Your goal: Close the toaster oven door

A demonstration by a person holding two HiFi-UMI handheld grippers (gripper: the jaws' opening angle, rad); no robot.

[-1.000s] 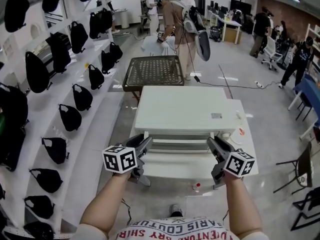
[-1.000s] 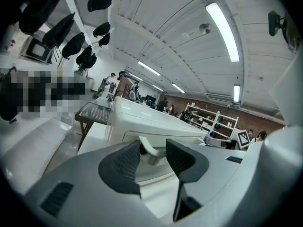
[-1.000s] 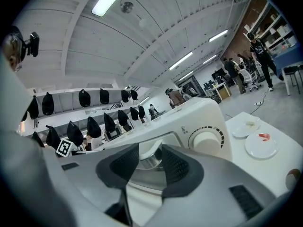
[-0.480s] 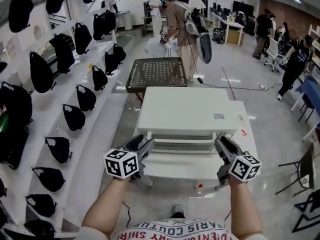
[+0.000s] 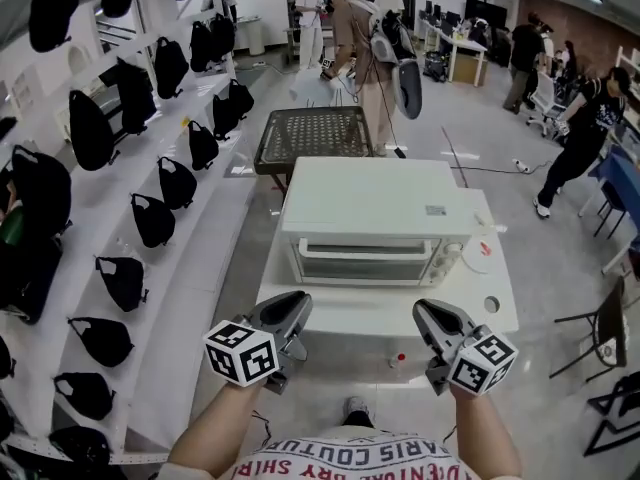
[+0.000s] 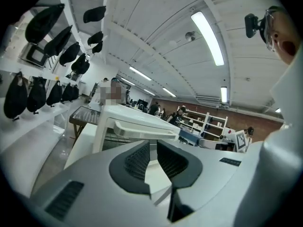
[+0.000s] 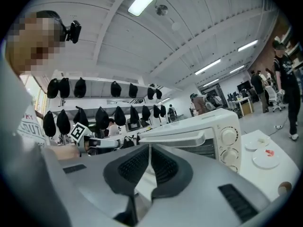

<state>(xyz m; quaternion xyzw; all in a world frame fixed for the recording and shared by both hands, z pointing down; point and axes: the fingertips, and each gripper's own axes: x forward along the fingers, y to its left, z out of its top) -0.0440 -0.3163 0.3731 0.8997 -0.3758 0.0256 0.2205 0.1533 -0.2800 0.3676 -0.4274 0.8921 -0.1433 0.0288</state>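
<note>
The white toaster oven (image 5: 375, 213) stands on a white table (image 5: 330, 313), and its glass door (image 5: 368, 260) is up and shut against the front. Both grippers hang in front of the table's near edge, apart from the oven. My left gripper (image 5: 297, 308) is closing: its pads stand nearly together with nothing between them. My right gripper (image 5: 427, 315) is shut and empty. In the left gripper view the jaws (image 6: 153, 145) point at the oven's door handle (image 6: 142, 129). The right gripper view shows its jaws (image 7: 149, 150) below the oven's knobs (image 7: 229, 136).
A white round plate (image 5: 478, 256) lies on the table right of the oven. A metal mesh table (image 5: 312, 133) stands behind it. White shelves with several black bags (image 5: 150, 218) run along the left. People (image 5: 360, 38) stand further back; a chair (image 5: 600, 338) is at the right.
The oven door has gone from hanging open to shut. Both grippers have drawn back from the oven toward me, and their jaws have closed.
</note>
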